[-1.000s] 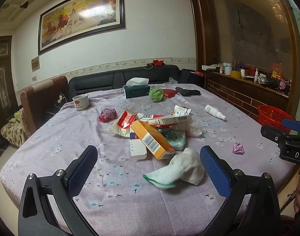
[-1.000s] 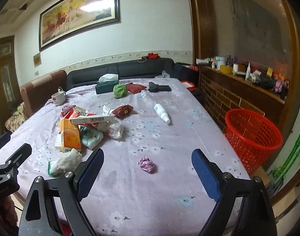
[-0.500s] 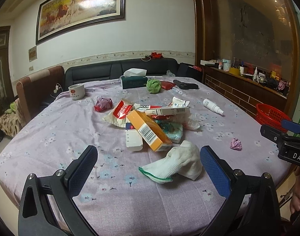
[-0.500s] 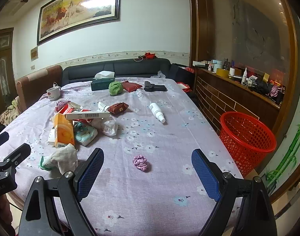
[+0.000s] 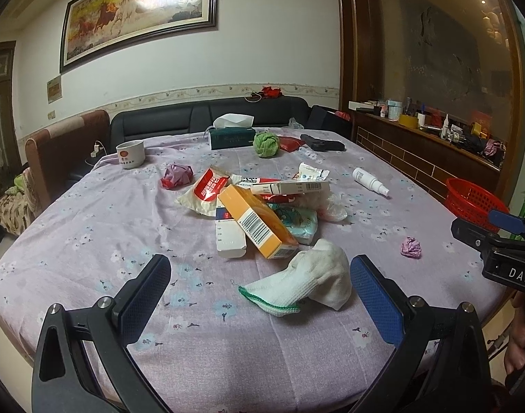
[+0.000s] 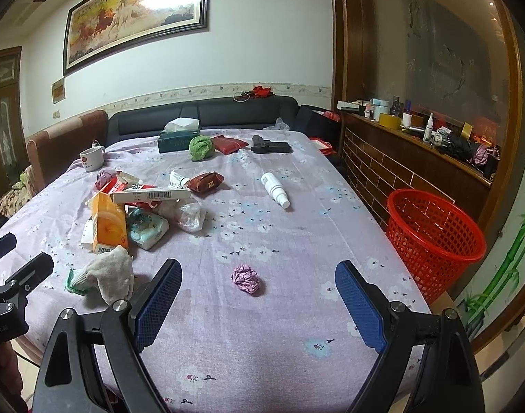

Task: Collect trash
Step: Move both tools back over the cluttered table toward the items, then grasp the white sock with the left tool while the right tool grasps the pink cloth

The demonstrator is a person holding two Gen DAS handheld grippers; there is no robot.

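A pile of trash lies on the purple flowered tablecloth (image 5: 90, 227): an orange carton (image 5: 257, 225), white boxes, wrappers and a white glove (image 5: 307, 280). My left gripper (image 5: 259, 296) is open and empty, just short of the glove. A crumpled pink paper ball (image 6: 247, 278) lies between the open fingers of my right gripper (image 6: 259, 296), a little ahead of them; the ball also shows in the left wrist view (image 5: 411, 247). A red mesh trash basket (image 6: 434, 237) stands on the floor right of the table.
Farther back on the table are a tissue box (image 5: 231, 134), a green cloth ball (image 5: 266, 144), a white cup (image 5: 130, 153), a white spray bottle (image 6: 275, 189) and a black object (image 6: 271, 145). A dark sofa (image 6: 200, 113) runs behind. A cluttered wooden ledge (image 6: 417, 144) lines the right.
Both grippers have risen slightly and tilted, so the table sits a bit lower in view. Nothing on the table has moved and both stay open.
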